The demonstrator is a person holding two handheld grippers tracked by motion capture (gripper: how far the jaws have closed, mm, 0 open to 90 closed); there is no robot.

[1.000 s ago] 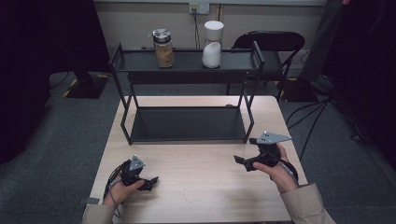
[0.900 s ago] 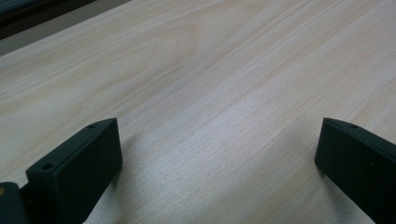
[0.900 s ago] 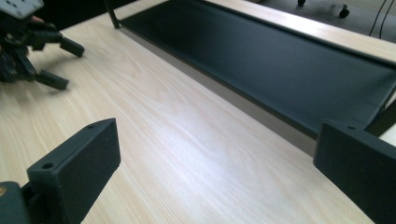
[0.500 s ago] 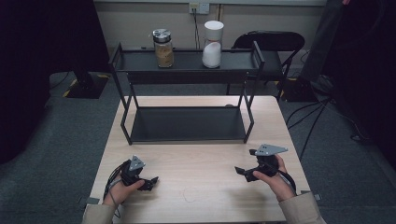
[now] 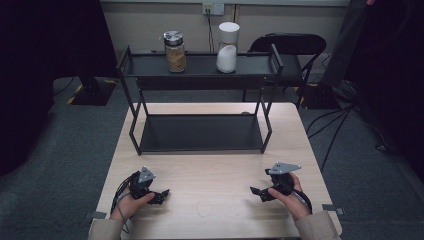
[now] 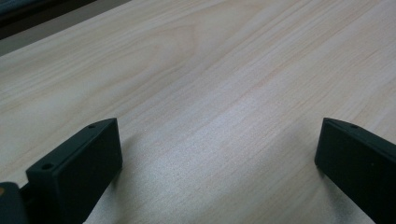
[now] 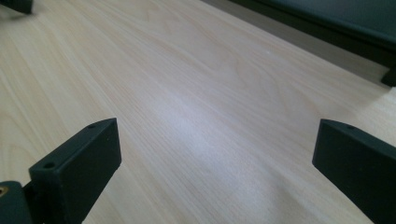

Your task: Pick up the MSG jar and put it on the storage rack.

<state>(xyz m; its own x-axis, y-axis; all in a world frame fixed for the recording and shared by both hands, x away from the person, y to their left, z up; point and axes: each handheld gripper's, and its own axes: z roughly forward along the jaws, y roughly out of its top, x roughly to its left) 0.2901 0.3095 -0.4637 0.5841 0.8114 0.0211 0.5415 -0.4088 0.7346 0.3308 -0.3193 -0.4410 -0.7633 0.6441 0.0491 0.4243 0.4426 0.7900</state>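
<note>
A black two-tier metal rack (image 5: 200, 132) stands at the back of the light wooden table (image 5: 215, 175). On its top shelf sit a glass jar with a silver lid and brown contents (image 5: 175, 51) and a white-lidded jar of white powder (image 5: 228, 47). My left gripper (image 5: 161, 196) rests low at the table's front left, open, nothing between its jaws (image 6: 219, 163). My right gripper (image 5: 257, 192) sits at the front right, open and empty, over bare wood (image 7: 215, 158); the rack's lower edge (image 7: 327, 23) shows at the far right of its view.
A dark chair (image 5: 290, 50) stands behind the rack. Cables (image 5: 340, 125) trail on the grey carpet to the right. The rack's lower shelf (image 5: 200, 132) holds nothing. Bare wood lies between the two grippers.
The right hand and gripper have drawn back toward the table's front edge and dropped lower. The left gripper has stayed in place.
</note>
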